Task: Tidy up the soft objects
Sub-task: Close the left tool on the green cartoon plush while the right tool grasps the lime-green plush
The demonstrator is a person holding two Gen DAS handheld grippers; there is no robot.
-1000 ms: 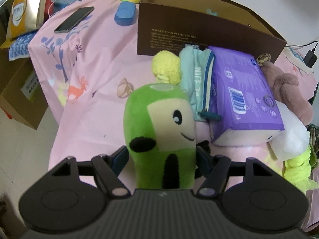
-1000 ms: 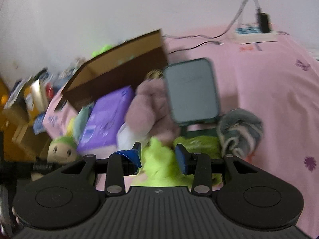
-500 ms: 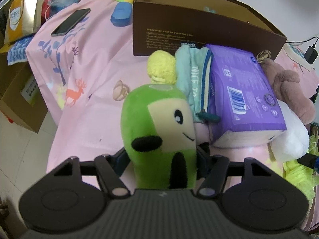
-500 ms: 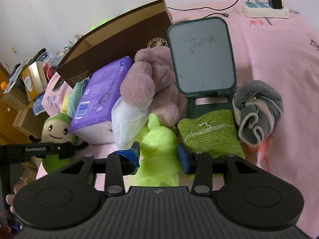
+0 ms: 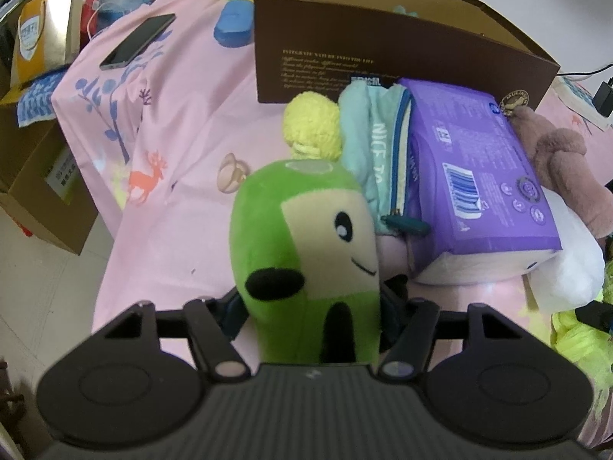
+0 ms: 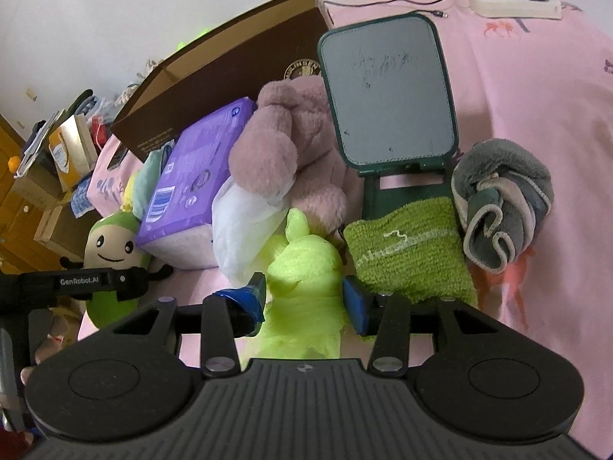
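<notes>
Bed [image 5: 184, 145], pink printed sheet. Far left: phone [image 5: 138, 41], blue case [image 5: 233, 27]. Far middle: brown cardboard box [image 5: 383, 61]. Near it: purple tissue pack [image 5: 479, 176], pink plush [image 6: 291, 145], grey towel [image 6: 502, 207], green cloth [image 6: 410, 253]. Far right: power strip [image 6: 513, 0].

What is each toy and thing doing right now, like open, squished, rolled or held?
Green plush doll: upright, held between left jaws.
Neon yellow fluffy toy: between the opening right jaws.
Brown box: open-topped.
Grey towel: rolled.
Phone: lying flat.
</notes>
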